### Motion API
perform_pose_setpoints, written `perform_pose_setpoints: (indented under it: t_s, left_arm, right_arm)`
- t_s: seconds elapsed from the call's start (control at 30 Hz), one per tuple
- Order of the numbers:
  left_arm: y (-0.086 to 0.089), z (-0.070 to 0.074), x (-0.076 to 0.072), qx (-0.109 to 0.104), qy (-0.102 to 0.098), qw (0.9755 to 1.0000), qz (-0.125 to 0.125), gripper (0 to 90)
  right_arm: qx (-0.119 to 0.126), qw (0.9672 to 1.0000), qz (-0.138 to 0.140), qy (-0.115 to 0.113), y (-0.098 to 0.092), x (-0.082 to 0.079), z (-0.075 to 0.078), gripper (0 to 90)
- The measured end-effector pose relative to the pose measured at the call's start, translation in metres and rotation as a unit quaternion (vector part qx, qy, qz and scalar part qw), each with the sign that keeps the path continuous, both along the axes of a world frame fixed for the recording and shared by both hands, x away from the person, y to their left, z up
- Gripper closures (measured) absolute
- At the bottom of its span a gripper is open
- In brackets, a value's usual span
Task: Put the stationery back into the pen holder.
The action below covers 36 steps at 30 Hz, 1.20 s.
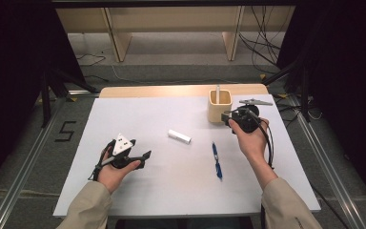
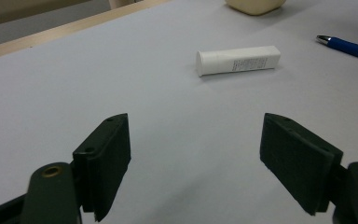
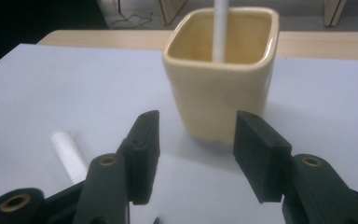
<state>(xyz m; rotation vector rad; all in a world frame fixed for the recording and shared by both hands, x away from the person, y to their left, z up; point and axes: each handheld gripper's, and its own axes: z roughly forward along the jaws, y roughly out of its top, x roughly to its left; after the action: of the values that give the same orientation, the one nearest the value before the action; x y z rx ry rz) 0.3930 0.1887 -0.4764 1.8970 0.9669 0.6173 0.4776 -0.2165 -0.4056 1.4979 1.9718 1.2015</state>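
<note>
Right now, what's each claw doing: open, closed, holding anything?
Left claw: open, holding nothing, white tube lying ahead of it.
Right claw: open, holding nothing, facing the yellow cup.

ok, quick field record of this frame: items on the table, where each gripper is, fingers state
surface: white table top
cup: cream square cup, far right, a white stick upright in it
tube: white tube lying mid-table
pen: blue pen lying right of centre
left gripper: near left, fingers open, nothing between, aimed at tube
right gripper: beside cup, fingers open, nothing between
</note>
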Motion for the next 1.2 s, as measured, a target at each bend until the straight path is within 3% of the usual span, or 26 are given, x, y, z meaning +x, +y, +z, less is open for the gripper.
perform_pose_setpoints:
  t_s: [0.2, 0.73, 1.2]
  left_arm:
    - [0.0, 0.0, 0.0, 0.001, 0.001, 1.0, -0.001, 24.5]
    - [-0.001, -0.001, -0.001, 0.003, 0.003, 1.0, -0.002, 24.5]
    - [-0.001, -0.001, -0.001, 0.002, 0.002, 1.0, -0.001, 24.5]
  right_arm:
    - [-0.003, 0.9996, 0.013, 0.024, 0.005, -0.012, -0.01, 51.2]
    - [-0.02, 0.9973, 0.031, 0.063, 0.013, -0.035, -0.032, 52.5]
    - [-0.039, 0.9919, 0.045, 0.112, 0.021, -0.048, -0.043, 56.8]
